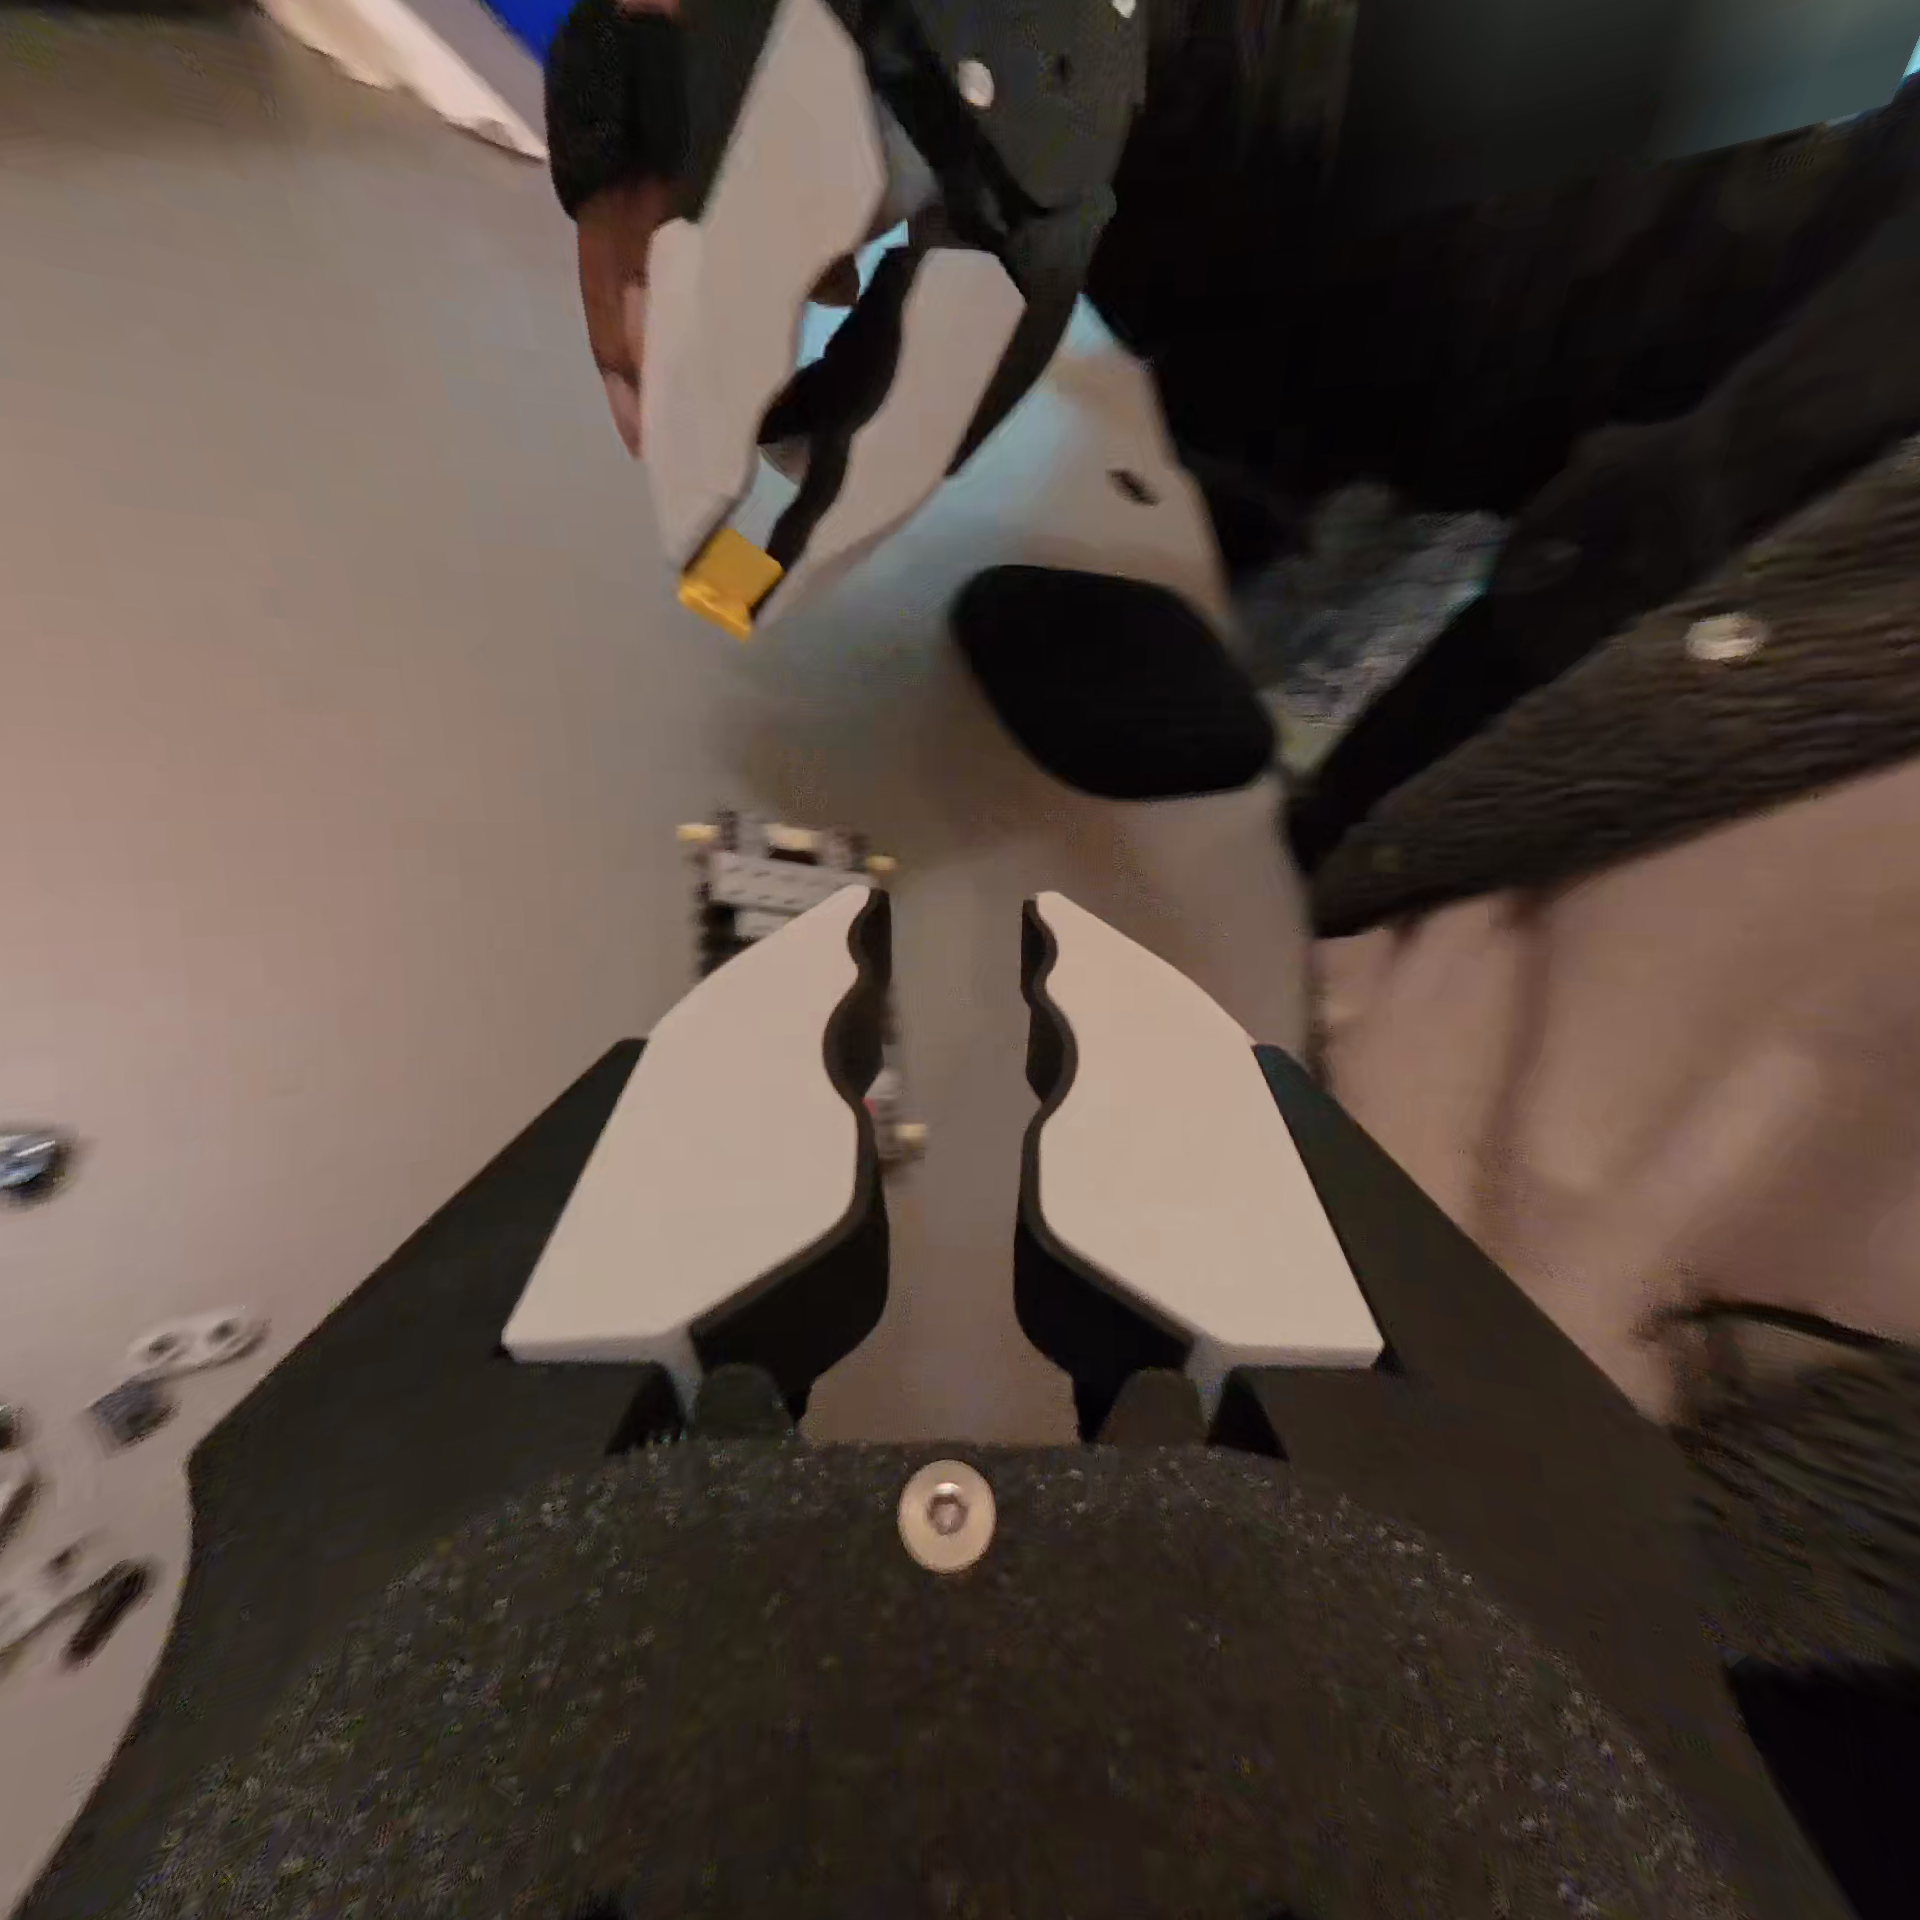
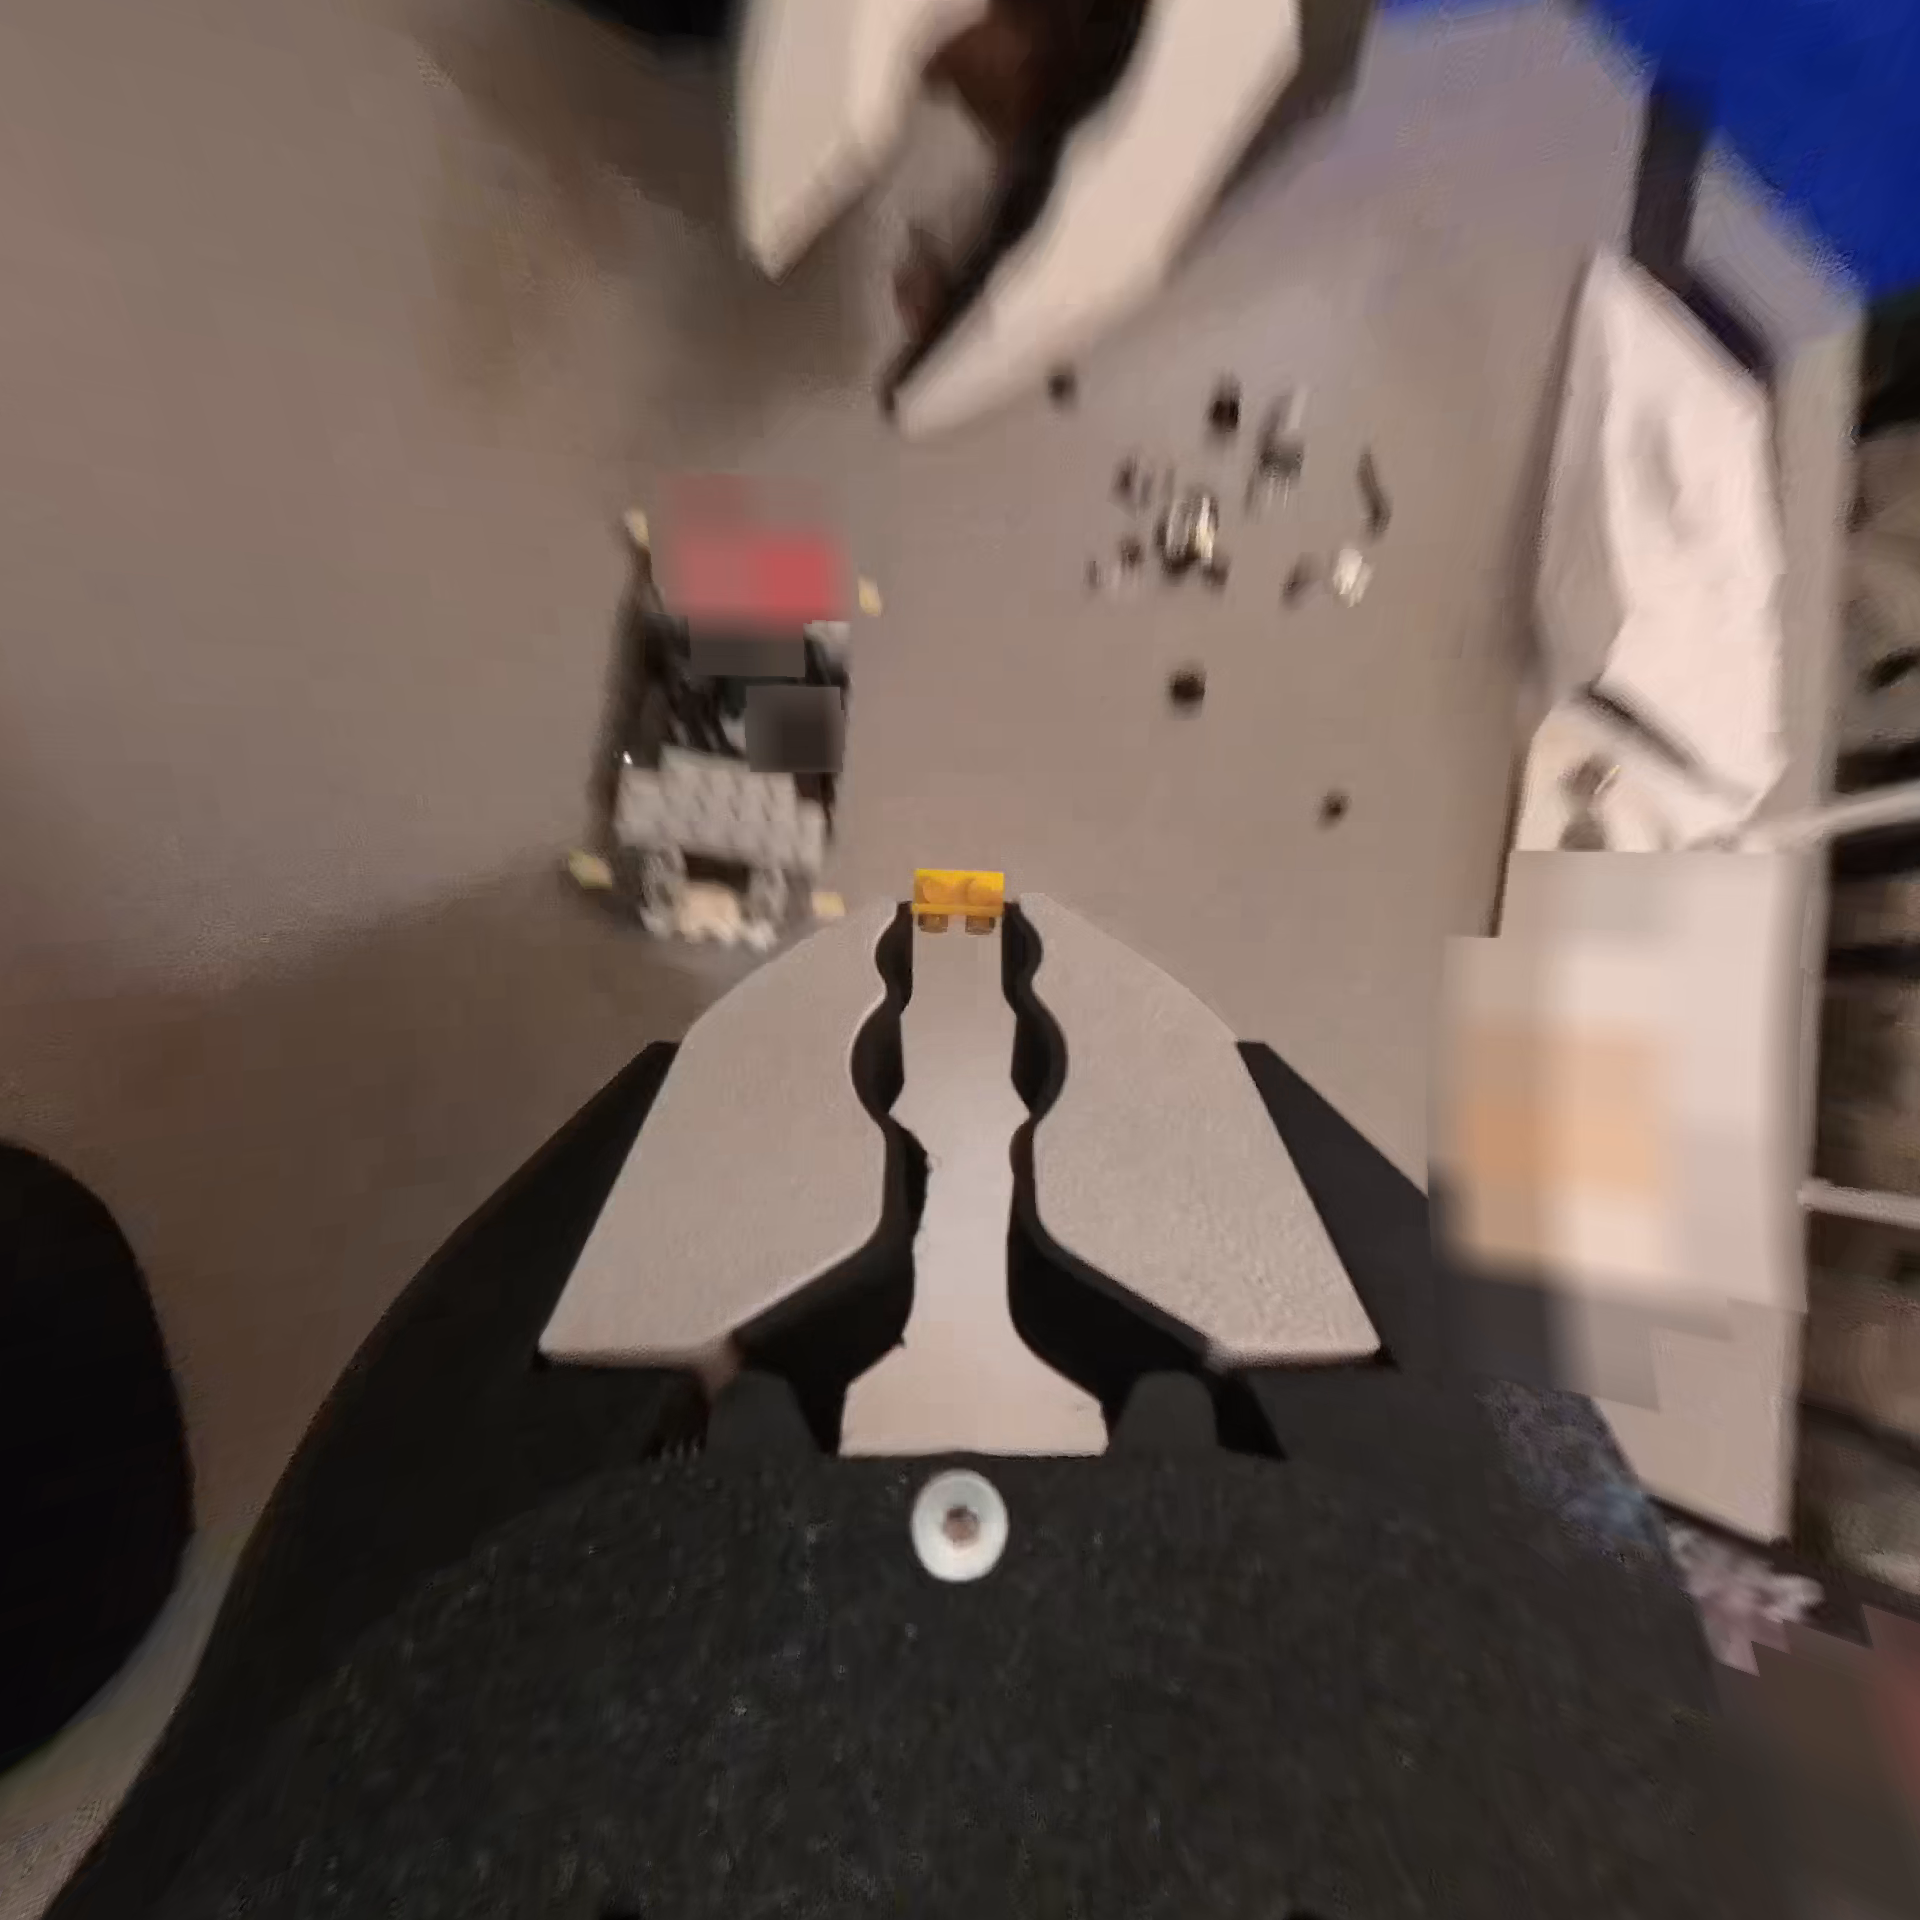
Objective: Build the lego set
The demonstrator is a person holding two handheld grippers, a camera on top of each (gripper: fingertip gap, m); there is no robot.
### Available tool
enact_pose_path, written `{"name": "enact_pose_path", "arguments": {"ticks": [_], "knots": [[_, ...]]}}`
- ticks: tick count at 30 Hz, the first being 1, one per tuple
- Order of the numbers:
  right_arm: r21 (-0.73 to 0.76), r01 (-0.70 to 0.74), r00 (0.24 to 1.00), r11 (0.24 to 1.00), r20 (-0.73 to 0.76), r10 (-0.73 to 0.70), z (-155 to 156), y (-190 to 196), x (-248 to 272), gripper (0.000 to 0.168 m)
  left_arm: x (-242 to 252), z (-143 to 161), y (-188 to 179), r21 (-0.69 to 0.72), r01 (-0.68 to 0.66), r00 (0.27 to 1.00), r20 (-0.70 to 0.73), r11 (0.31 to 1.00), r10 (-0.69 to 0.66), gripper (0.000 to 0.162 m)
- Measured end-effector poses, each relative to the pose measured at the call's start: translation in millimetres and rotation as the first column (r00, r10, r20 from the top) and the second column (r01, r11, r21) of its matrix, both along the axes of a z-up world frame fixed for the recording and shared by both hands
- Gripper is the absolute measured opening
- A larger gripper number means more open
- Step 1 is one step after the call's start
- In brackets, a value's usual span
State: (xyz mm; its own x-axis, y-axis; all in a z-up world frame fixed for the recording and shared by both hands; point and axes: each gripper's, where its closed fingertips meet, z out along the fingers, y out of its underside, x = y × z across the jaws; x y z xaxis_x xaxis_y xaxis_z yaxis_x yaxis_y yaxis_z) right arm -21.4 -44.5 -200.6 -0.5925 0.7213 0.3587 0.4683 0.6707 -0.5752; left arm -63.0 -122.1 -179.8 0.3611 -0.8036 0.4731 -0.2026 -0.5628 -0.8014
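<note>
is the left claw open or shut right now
Open. In its own view the left claw shows bare table through the gap between its fingertips, nothing held. The right claw grips the yellow piece.

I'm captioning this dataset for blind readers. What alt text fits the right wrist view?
The right gripper pinches a small yellow Lego piece at its fingertips above a grey table. Ahead on the left stands a partly built grey and black Lego model, with loose small parts scattered to the right. The left gripper hangs blurred at the top.
</note>
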Motion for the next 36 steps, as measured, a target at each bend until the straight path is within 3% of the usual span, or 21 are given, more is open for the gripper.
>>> {"name": "enact_pose_path", "arguments": {"ticks": [1,4,8,12,29,33,36], "knots": [[-0.044,0.034,0.998,0.998,0.058,-0.031,-15,17,2,0.016,-4,-6,5,0.044,-0.058,0.997,-0.043,0.997,0.060,0.023],[-0.139,0.103,0.976,0.985,0.206,-0.073,-52,51,4,0.016,-14,-13,15,0.159,-0.219,0.969,-0.084,0.963,0.234,0.024],[-0.176,0.110,0.962,0.978,0.266,-0.060,-66,66,-1,0.015,-36,-1,16,0.274,-0.410,0.902,-0.019,0.870,0.431,0.019],[-0.129,0.106,0.947,0.986,0.317,-0.060,-80,70,2,0.015,-53,-1,16,0.329,-0.518,0.839,0.013,0.790,0.544,0.017],[-0.196,0.260,0.959,0.946,0.165,-0.229,-48,71,7,0.039,-50,-12,16,0.319,-0.515,0.842,0.011,0.796,0.540,0.016],[-0.272,0.325,0.945,0.906,0.126,-0.301,-38,73,8,0.048,-52,-8,15,0.344,-0.519,0.837,0.016,0.783,0.548,0.016],[-0.261,0.443,0.895,0.858,0.071,-0.440,-33,86,7,0.057,-57,-3,16,0.357,-0.537,0.823,0.021,0.764,0.568,0.015]]}}
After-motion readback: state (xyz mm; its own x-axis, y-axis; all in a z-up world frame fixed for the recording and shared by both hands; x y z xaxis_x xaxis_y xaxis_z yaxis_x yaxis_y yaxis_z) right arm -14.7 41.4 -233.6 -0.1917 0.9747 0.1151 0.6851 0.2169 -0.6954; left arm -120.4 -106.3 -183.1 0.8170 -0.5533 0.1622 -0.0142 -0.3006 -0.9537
